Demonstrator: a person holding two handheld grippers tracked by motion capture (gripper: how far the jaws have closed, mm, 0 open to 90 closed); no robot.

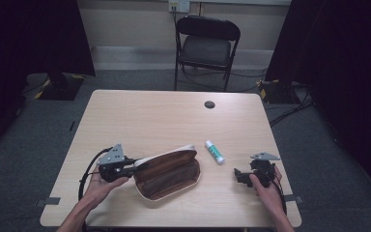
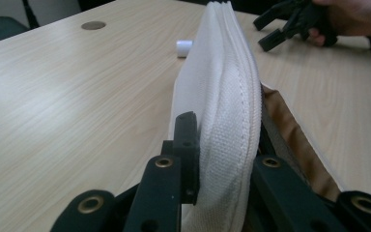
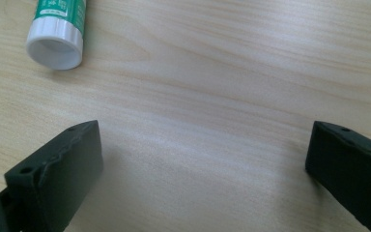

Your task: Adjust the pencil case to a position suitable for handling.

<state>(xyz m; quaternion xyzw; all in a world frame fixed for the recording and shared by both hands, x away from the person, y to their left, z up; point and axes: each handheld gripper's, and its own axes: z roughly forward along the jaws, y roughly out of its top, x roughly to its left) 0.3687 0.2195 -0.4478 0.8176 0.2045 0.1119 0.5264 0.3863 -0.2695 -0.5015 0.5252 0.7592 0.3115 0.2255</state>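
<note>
High view first: there's a pencil case (image 1: 166, 175) lying near the front of the tabletop (image 1: 149, 116), white outside, brown lining, mouth gaping open. The left gripper (image 1: 134, 166) has its jaws clamped on the left end of the case's rim. A glue stick (image 1: 214, 152) lies just beside the case's right end, not touching as far as I can tell. The right gripper (image 1: 236, 175) sits on the tabletop to the right, near the glue stick, with nothing in it. Folding chair (image 1: 206, 46) behind the table, and a small dark disc (image 1: 209, 104) near the far edge.

Left gripper view: jaws pinched tight on the white fabric wall of the case (image 2: 222, 96), holding that side up so the brown lining shows on the right. The glue stick's cap (image 2: 184, 48) peeks out behind the case, and the other gripper (image 2: 270, 34) is farther off.

Right gripper view: jaws spread wide over bare wood, holding nothing. The glue stick (image 3: 58, 34) lies up and to the left, cap end toward the camera, outside the gap.

My read: the case is being held open so the glue stick can go in, and the pickup hasn't started. Next it probably needs the right gripper swung left to straddle the stick, closed on it, then carried into the case
</note>
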